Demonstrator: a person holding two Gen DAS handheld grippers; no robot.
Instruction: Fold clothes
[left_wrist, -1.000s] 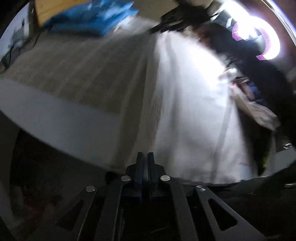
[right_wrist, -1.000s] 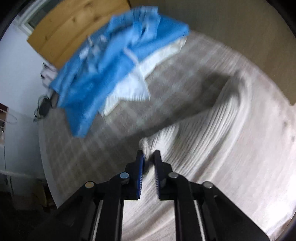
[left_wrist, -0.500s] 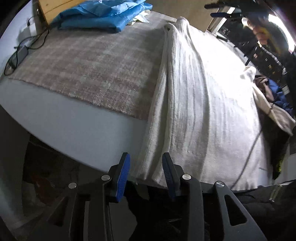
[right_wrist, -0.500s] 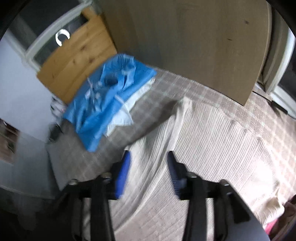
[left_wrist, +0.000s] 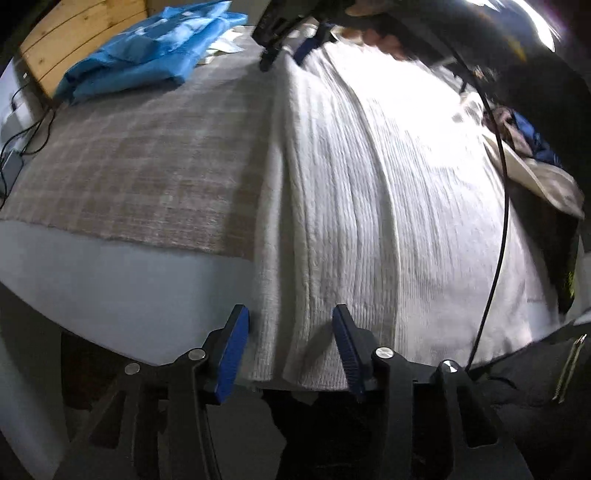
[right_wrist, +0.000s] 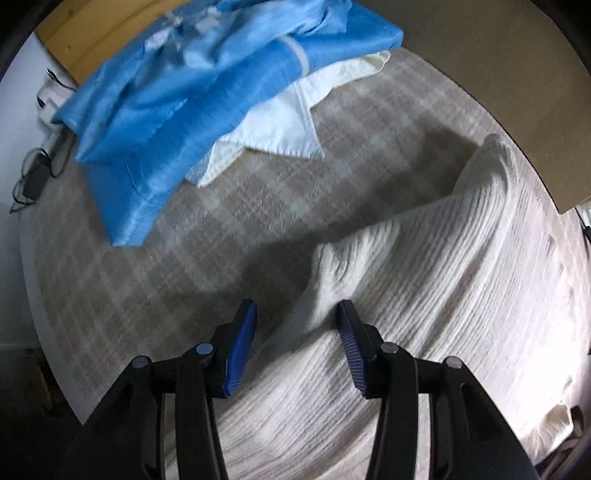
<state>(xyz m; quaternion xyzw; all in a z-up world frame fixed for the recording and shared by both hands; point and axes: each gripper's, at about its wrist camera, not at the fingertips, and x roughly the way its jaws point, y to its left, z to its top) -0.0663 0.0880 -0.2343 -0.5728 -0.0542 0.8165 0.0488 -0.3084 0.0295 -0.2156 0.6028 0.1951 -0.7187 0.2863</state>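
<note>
1. The cream ribbed knit garment (left_wrist: 369, 192) is laid lengthwise on the plaid-covered tabletop (left_wrist: 140, 173), its long axis running from the near edge to the far side.
2. The left gripper (left_wrist: 290, 343) fingers have just been opened, with the near hem between them, released.
3. The right gripper (right_wrist: 297, 339) fingers have just been opened, with the folded far edge between them, released.

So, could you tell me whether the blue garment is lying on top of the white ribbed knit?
No, the shiny blue garment rests apart from the white ribbed knit, with bare checked beige blanket between them.

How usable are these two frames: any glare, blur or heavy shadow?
Left wrist view: strong glare blows out the top right corner and the far part of the white knit; the person's hand up there is smeared. Right wrist view: even light, mild motion blur on the blue garment, a dark shadow across the plaid blanket.
</note>
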